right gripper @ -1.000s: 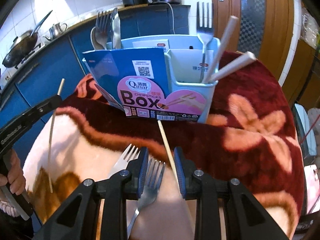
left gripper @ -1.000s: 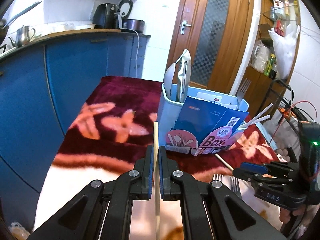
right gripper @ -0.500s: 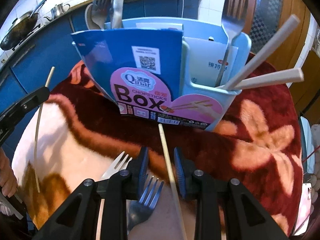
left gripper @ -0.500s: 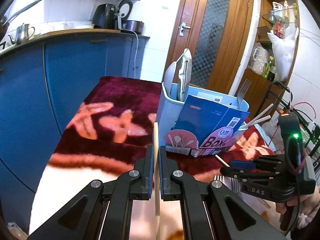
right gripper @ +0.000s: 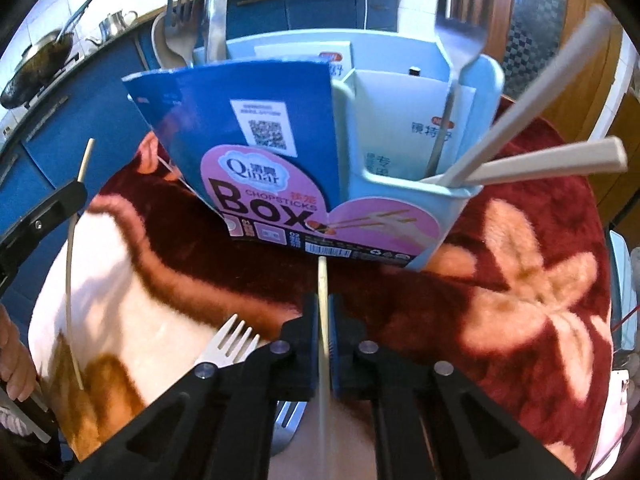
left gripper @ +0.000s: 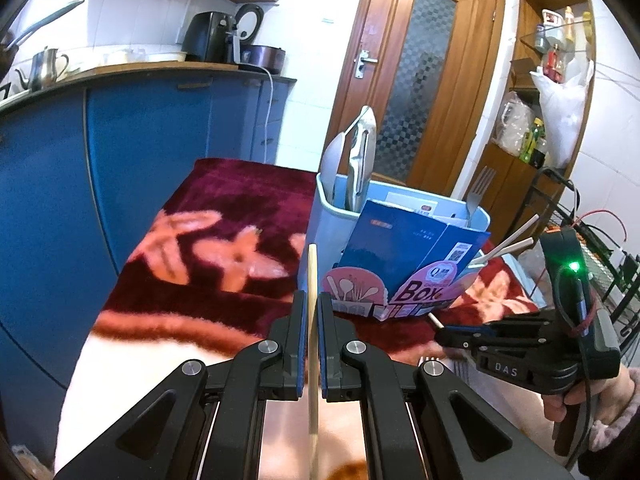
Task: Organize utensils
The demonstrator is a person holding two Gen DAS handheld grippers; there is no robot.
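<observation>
A light blue utensil holder (left gripper: 328, 220) (right gripper: 472, 84) with a blue and pink chopsticks box label (right gripper: 256, 152) stands on the red floral cloth. It holds forks, a spoon and two pale chopsticks (right gripper: 532, 152). My left gripper (left gripper: 313, 308) is shut on a thin wooden chopstick (left gripper: 312, 276), held upright just left of the holder. My right gripper (right gripper: 324, 312) is shut on another wooden chopstick (right gripper: 322, 280), low in front of the holder. Two forks (right gripper: 232, 340) lie on the cloth under the right gripper.
Blue kitchen cabinets (left gripper: 140, 140) run along the left with a kettle and appliances on the counter. A wooden door (left gripper: 420, 72) and shelves (left gripper: 552, 80) stand behind the table. The cloth's edges drop off at left and right.
My right gripper moved forward toward the holder and closed on the wooden chopstick that lay between its open fingers. My left gripper stayed shut on its chopstick, nearly still.
</observation>
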